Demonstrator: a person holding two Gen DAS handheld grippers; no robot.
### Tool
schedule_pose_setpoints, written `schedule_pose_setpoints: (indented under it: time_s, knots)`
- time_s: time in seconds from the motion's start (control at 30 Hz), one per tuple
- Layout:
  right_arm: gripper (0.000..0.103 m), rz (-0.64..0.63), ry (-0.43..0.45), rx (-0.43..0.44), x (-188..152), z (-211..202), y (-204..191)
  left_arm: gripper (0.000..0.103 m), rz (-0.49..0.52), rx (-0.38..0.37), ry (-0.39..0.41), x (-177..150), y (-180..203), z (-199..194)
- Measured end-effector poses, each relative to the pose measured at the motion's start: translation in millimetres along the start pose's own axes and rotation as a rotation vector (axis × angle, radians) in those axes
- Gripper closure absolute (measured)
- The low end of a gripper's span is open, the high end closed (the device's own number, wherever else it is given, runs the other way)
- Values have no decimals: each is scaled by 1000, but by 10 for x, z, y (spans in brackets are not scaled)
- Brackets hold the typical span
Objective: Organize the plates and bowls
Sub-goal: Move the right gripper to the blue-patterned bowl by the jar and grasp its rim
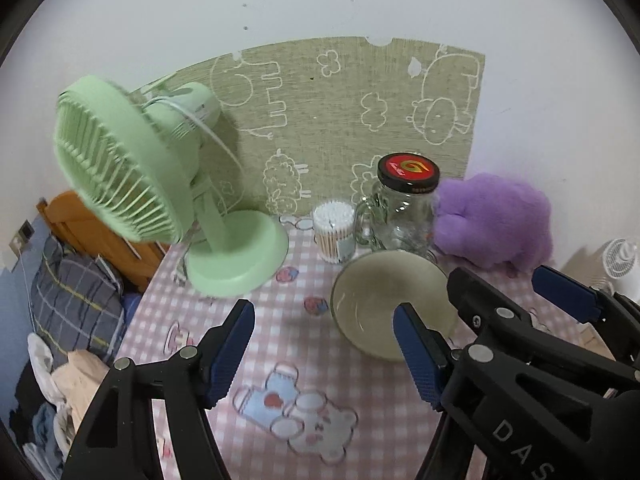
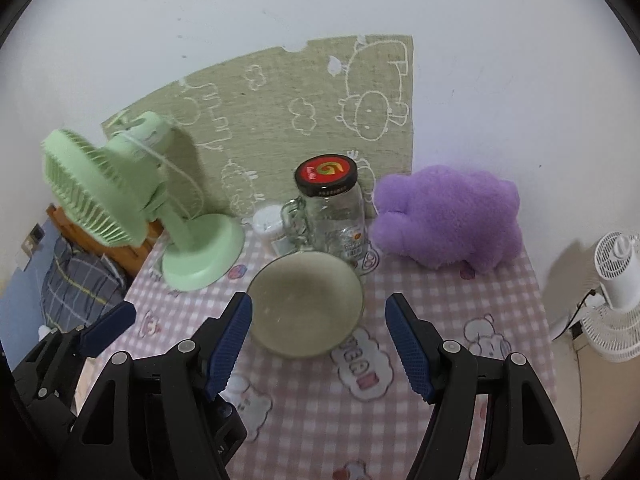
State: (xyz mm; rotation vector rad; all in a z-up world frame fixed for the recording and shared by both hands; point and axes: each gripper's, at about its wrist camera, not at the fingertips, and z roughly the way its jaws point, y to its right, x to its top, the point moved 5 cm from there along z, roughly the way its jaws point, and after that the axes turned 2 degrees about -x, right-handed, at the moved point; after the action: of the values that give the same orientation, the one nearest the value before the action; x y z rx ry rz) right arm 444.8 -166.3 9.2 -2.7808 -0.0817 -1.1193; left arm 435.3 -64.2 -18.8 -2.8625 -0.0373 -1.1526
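The bowl (image 2: 306, 304) stands empty on the bench (image 2: 440, 400), just near of the glass jar (image 2: 332, 208). Both the left gripper (image 1: 324, 356) and right gripper (image 2: 318, 352) have open jaws holding nothing. Best to approach the rim slowly, clear of the jar.

We see even, soft indoor light in both views, with no harsh glare. The green fan (image 1: 132, 168) throws a dark shadow onto the wall mat (image 1: 340, 120) behind it. Its grille is motion-blurred. Fisheye distortion bends the edges, and black vignetting fills the corners.
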Motion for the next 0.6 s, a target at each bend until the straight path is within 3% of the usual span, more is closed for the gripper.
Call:
schedule_pose_setpoints:
  time_s: [0.17,0.37,0.6]
  knots:
    - [31,27,-18,-23,77,345,114,30,7,-9,13,61,42,278]
    - [38,48,-42,-40,54,665,200,30,-42,-19,-37,33,-5,646]
    - [53,53,-88,-48,-44,962,220,52,-49,-14,-84,-49,20,903]
